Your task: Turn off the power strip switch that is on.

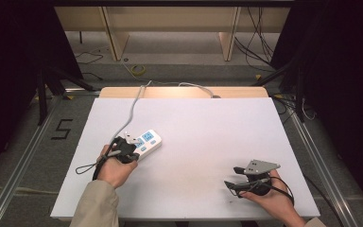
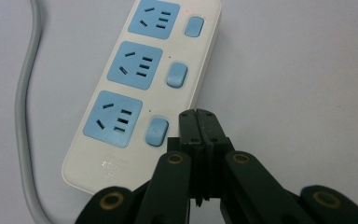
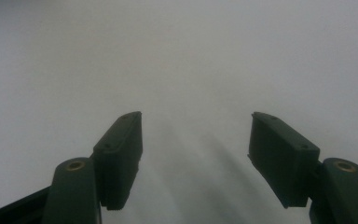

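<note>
- The white rectangular desk (image 1: 208, 142) takes up the centre of the high view; its far edge meets a strip of pale wood, and its near edge runs along the bottom of the frame between the two forearms.
- The white plastic power strip with three blue sockets and three blue switches (image 1: 144, 143) lies in the left half of the desk, near the middle left of the high view, angled from lower left to upper right.
- Its grey round cable (image 1: 131, 111) runs from the strip toward the upper centre of the frame and over the far desk edge.
- The broad bare surface between the strip and the lower right of the high view is open room; the strip is well in from the left desk edge.
- The left tool (image 2: 199, 122) is clenched, its jaws pressed together with nothing between them, and its tip sits just beside the nearest blue switch (image 2: 156, 131) at the strip's right-hand edge in the left gripper view.
- The left hand (image 1: 116, 166) comes in from the lower left, the beige sleeve behind it.
- The right tool (image 3: 196, 140) is released, jaws wide apart over bare desk, in the lower right of the high view, well apart from the strip.
- The right hand (image 1: 269, 194) holds it low, close to the near desk edge, pointing toward the left of the frame.
</note>
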`<move>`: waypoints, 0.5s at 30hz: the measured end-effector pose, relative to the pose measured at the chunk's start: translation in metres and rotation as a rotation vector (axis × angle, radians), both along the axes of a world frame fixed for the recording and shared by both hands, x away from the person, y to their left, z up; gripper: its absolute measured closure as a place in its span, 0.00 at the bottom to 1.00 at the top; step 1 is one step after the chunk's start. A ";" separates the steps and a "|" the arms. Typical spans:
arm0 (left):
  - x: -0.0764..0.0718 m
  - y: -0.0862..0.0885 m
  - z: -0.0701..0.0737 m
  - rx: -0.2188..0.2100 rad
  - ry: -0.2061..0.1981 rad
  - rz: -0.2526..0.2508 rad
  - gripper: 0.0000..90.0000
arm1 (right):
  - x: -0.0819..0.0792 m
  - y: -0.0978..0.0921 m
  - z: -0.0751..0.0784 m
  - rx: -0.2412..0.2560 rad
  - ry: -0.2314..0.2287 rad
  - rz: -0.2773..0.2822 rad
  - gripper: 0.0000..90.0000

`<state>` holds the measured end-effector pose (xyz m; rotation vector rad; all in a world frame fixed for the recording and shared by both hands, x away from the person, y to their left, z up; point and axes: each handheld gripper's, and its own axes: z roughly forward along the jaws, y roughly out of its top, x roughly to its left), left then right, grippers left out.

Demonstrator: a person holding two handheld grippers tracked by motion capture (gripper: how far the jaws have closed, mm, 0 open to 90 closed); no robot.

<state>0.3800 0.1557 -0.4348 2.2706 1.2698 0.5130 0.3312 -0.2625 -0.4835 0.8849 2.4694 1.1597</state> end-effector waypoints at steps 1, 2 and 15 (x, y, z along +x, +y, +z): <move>0.000 0.000 0.000 0.003 0.002 -0.001 1.00 | 0.000 0.000 0.000 0.001 0.000 0.000 0.40; 0.001 -0.001 0.000 0.002 0.000 -0.001 1.00 | 0.000 0.000 0.000 0.001 0.001 -0.001 0.40; 0.007 -0.002 0.004 0.012 0.006 -0.005 1.00 | 0.000 0.000 0.000 0.000 0.005 0.003 0.40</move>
